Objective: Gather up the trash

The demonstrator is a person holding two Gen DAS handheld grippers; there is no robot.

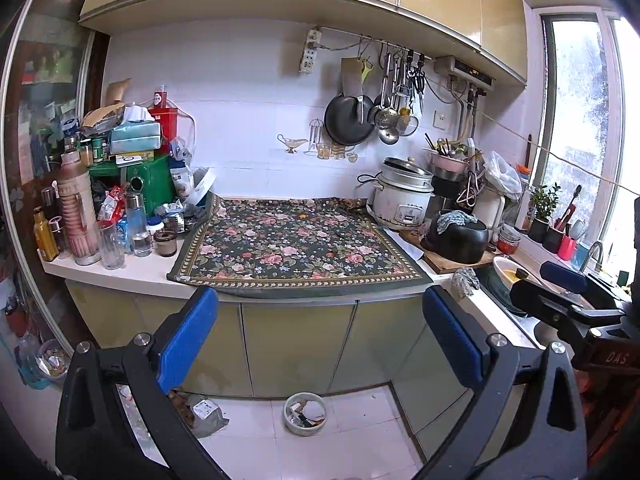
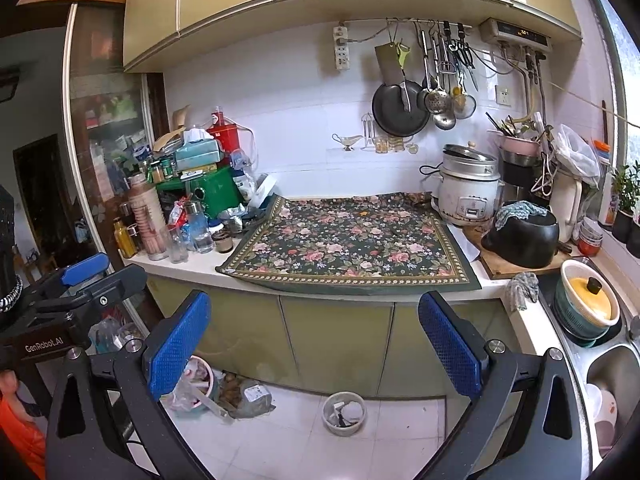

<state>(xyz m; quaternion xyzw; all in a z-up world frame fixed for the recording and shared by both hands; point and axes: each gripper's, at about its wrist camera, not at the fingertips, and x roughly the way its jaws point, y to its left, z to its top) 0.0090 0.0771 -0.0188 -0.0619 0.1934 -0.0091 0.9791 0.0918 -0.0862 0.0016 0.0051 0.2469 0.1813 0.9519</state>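
Observation:
A small white bin (image 1: 305, 414) (image 2: 344, 413) with scraps inside stands on the tiled floor below the counter cabinets. To its left on the floor lies a grey bag (image 1: 206, 416) (image 2: 250, 398); beside it stands a pink bin with a plastic liner (image 2: 196, 380). A tiny orange scrap (image 1: 303, 214) (image 2: 364, 213) lies on the floral cloth (image 1: 296, 256) (image 2: 352, 256). My left gripper (image 1: 320, 336) and right gripper (image 2: 312, 344) are both open and empty, held in front of the cabinets, well short of the counter. Each view shows the other gripper's blue pad (image 1: 564, 274) (image 2: 86, 270) at its edge.
Bottles, jars and boxes (image 1: 112, 200) crowd the counter's left end. A rice cooker (image 1: 404, 200), a black pot (image 1: 460, 240) on a board and a rag (image 1: 466, 280) sit at the right. The sink (image 2: 612, 368) holds dishes. Pans and utensils (image 1: 352, 120) hang on the wall.

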